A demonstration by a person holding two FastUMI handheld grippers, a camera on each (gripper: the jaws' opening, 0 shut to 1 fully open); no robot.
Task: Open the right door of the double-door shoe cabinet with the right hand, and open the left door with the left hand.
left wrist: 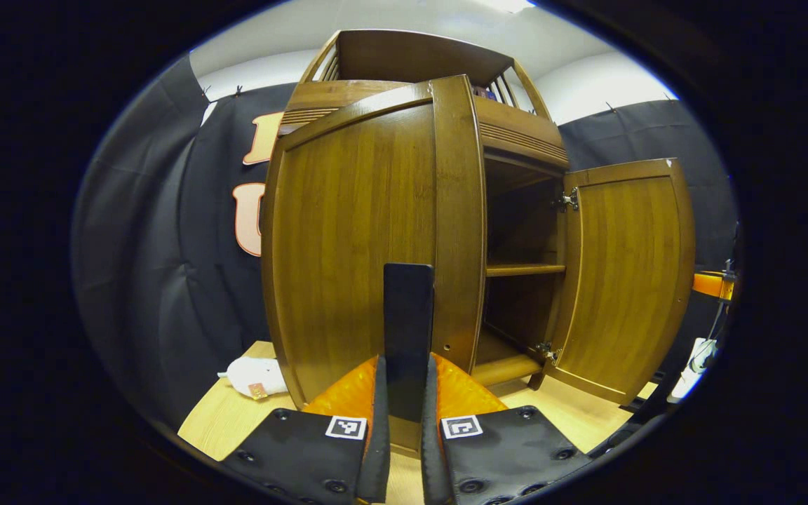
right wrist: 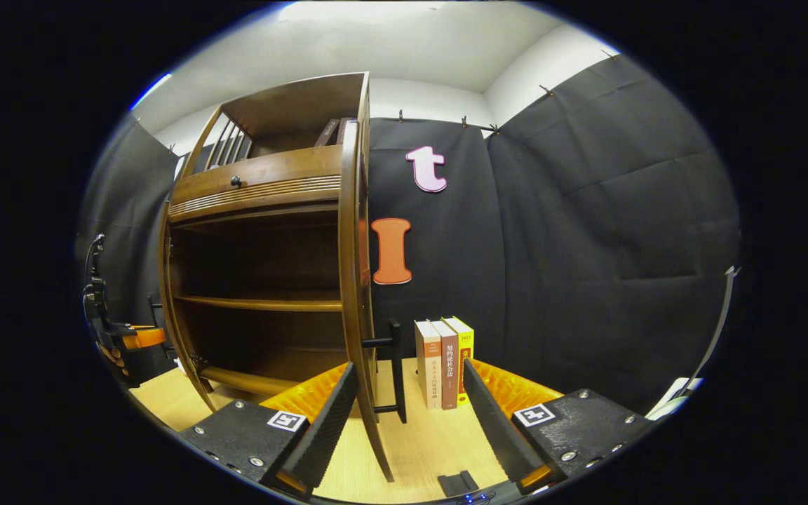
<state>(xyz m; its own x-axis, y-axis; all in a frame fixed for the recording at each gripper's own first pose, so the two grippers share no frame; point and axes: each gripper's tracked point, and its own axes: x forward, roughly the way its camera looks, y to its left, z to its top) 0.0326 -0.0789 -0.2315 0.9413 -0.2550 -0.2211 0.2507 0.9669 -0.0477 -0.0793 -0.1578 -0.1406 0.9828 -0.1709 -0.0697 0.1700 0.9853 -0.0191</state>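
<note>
On smooth wooden left door (left wrist: 355,238): left gripper (left wrist: 407,393) clamps flat bar handle (left wrist: 408,315); right gripper (right wrist: 404,414) spread wide, released.

You're working in a staged recording booth, not a lived-in home. Black cloth (right wrist: 586,231) hangs pinned from clips along white walls (right wrist: 404,91) on every side you can see. A wooden shoe cabinet (left wrist: 376,231) stands on a pale wood counter (right wrist: 418,442), dressed like a household prop. Beside it you have 3 books (right wrist: 445,361) standing upright against the cloth, and a small white plush toy (left wrist: 255,375) lying at the cabinet's other side. Bright ceiling light (left wrist: 509,5) glares overhead.
</note>
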